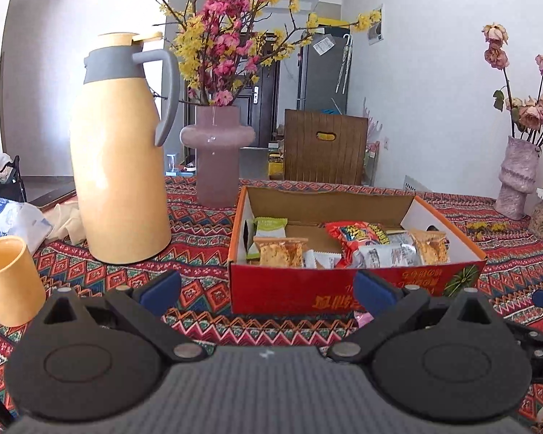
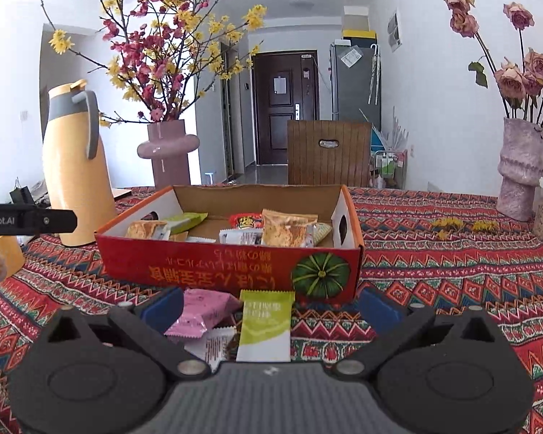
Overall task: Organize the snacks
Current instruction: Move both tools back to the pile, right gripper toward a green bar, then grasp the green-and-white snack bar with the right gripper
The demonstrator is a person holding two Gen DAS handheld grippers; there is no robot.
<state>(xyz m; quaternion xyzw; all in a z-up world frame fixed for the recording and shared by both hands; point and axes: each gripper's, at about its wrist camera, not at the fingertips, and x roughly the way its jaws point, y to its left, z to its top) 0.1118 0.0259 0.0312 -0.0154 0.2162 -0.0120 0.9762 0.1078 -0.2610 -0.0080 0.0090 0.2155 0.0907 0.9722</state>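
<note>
Both grippers wide open, empty: right gripper [image 2: 269, 309] frames pink packet [image 2: 202, 313] & green packet [image 2: 266, 325] on cloth just before red box [image 2: 231, 271], left gripper [image 1: 268, 289] idle nearby; pick-up step, next probably lower, pinch one packet.

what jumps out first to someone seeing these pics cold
The red cardboard box half full of wrapped snacks sits mid-table on the patterned tablecloth. Left of it stands a tall yellow thermos jug, with a pink vase of flowering branches behind. A pink packet and a green packet lie outside the box, between the open right claw tips.
</note>
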